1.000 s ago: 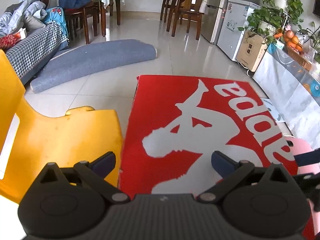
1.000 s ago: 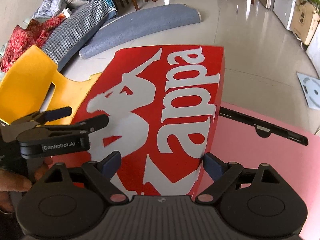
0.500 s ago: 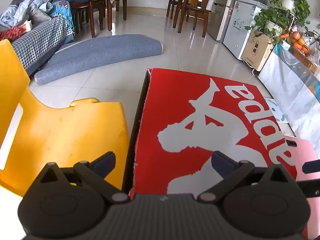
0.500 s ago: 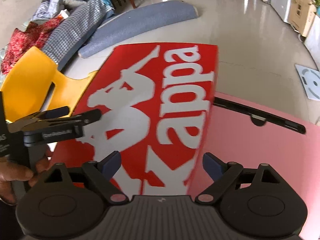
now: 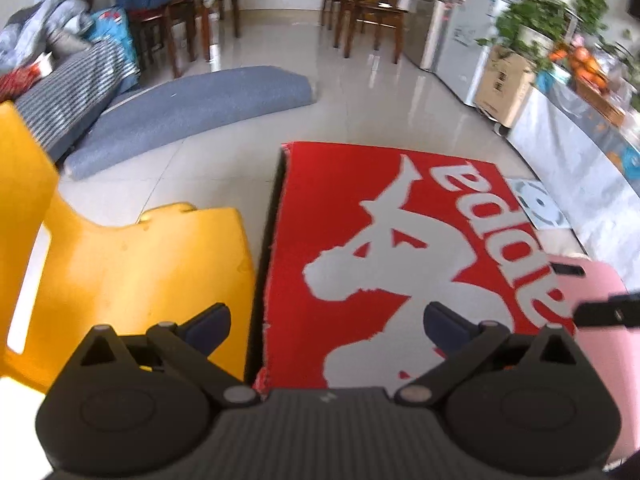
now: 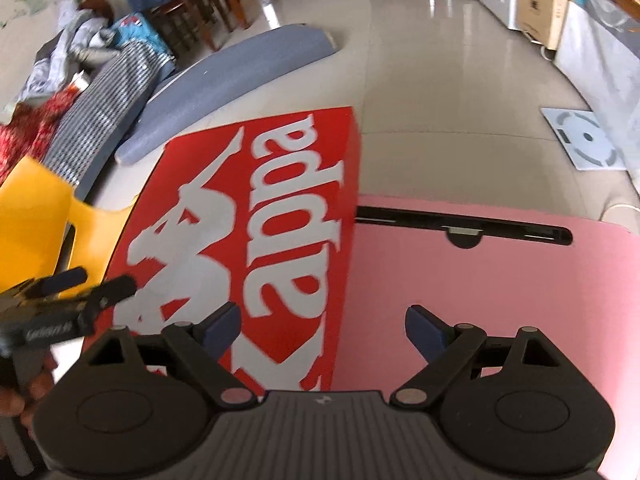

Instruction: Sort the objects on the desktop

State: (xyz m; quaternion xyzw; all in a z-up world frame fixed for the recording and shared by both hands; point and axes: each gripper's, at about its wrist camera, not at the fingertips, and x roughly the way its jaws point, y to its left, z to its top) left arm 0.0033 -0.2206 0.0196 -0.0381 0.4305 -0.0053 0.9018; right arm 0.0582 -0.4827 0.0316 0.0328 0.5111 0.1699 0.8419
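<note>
Since half a second ago the left wrist view has drawn back from the red Kappa shoebox lid [image 5: 400, 264], showing more of the dark gap between it and the yellow plastic chair [image 5: 132, 272]; the right wrist view has slid rightward, so more of the pink desk top [image 6: 480, 280] fills it; the lid lies flat with its right edge over the pink surface, its near end beneath both tools; the left gripper [image 5: 326, 326] hangs above the lid's left edge, jaws spread wide, holding nothing; the right gripper [image 6: 324, 326] straddles the lid's right edge, jaws equally wide apart and empty; a black slot [image 6: 460, 227] crosses the desk's far side.
</note>
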